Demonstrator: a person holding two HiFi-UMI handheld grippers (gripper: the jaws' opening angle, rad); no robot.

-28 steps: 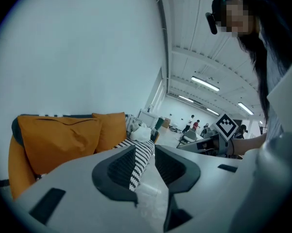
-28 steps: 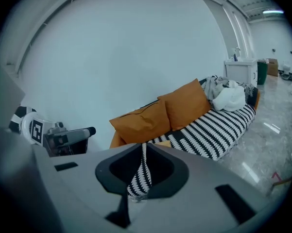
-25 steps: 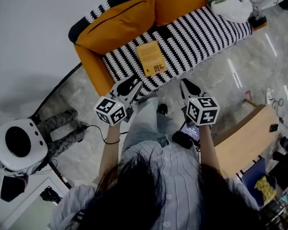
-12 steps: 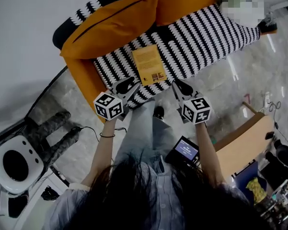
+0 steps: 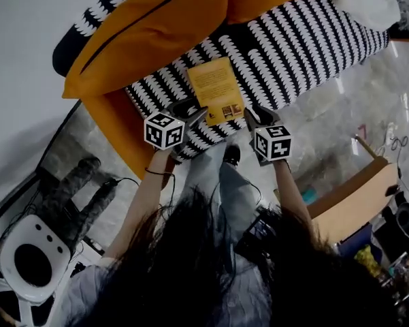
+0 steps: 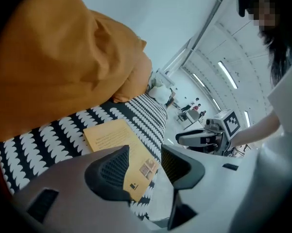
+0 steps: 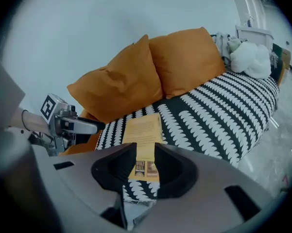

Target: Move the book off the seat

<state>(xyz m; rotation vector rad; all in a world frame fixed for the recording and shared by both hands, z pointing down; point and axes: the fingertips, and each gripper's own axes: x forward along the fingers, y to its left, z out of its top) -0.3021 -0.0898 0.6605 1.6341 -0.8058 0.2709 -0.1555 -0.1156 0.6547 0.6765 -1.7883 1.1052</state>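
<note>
While the book [image 5: 216, 90] lies flat, cover up, on the black-and-white seat [image 5: 292, 39], both tools are held at its near short edge. The orange cushion [image 5: 150, 33] stands just beyond the book's far left corner, and the seat's front edge runs just below its near edge.

Left tool [image 6: 145, 161]: at the book's near left corner. Its jaws stand apart and are opening. In the left gripper view the book's near corner shows through the gap, but neither pad presses on it.

Right tool [image 7: 145, 164]: just beside the book's near right corner. Its jaws are parted by a narrower gap and are also opening. The right gripper view lines the gap up with the middle of the book's near edge, and nothing is clamped.

Interpretation: the book has not yet been lifted, so the task appears to be at the approach stage. The tools probably flank the near edge because a thin, flat book offers no side to pinch. That edge, close to the seat's front, is likely the easiest place for a jaw to slip beneath the cover. The jaws are presumably widening to admit the book's thickness.
</note>
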